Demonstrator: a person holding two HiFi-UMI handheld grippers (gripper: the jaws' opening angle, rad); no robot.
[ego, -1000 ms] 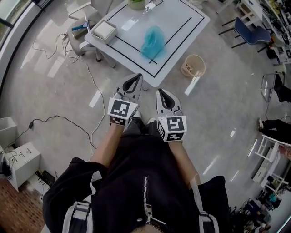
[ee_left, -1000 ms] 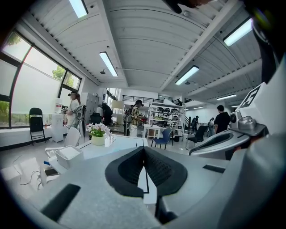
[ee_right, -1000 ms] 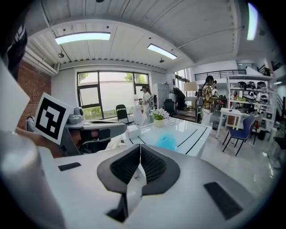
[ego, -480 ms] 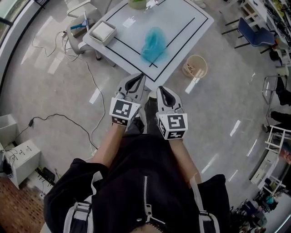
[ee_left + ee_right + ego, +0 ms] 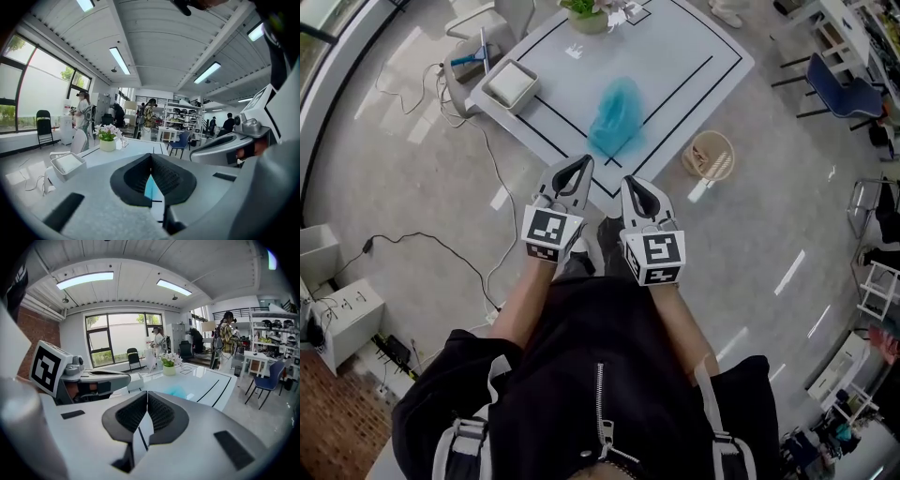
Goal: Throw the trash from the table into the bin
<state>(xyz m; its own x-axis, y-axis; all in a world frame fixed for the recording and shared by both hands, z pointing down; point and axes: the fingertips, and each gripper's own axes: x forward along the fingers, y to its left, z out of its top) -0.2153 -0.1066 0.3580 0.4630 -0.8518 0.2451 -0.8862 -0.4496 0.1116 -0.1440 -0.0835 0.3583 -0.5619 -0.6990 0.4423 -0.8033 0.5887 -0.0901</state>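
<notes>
A crumpled blue plastic bag (image 5: 614, 117) lies on the white table (image 5: 675, 47), near its front corner. It shows as a blue patch (image 5: 178, 391) in the right gripper view. A beige wicker bin (image 5: 710, 155) stands on the floor just right of the table. My left gripper (image 5: 584, 161) and right gripper (image 5: 630, 183) are side by side in front of the person's body, pointing at the table corner. Both are shut and hold nothing. The left gripper's (image 5: 151, 155) pads meet at the tip, and so do the right gripper's (image 5: 147, 393).
A white square tray (image 5: 511, 84) and a flower pot (image 5: 586, 14) also stand on the table. Cables (image 5: 487, 187) trail over the floor on the left, near white boxes (image 5: 337, 319). A blue chair (image 5: 848, 94) stands at the right. People stand far back in the room.
The person has walked toward the table, so its front corner and the blue bag now lie just beyond both gripper tips. Both grippers stayed shut and side by side.
</notes>
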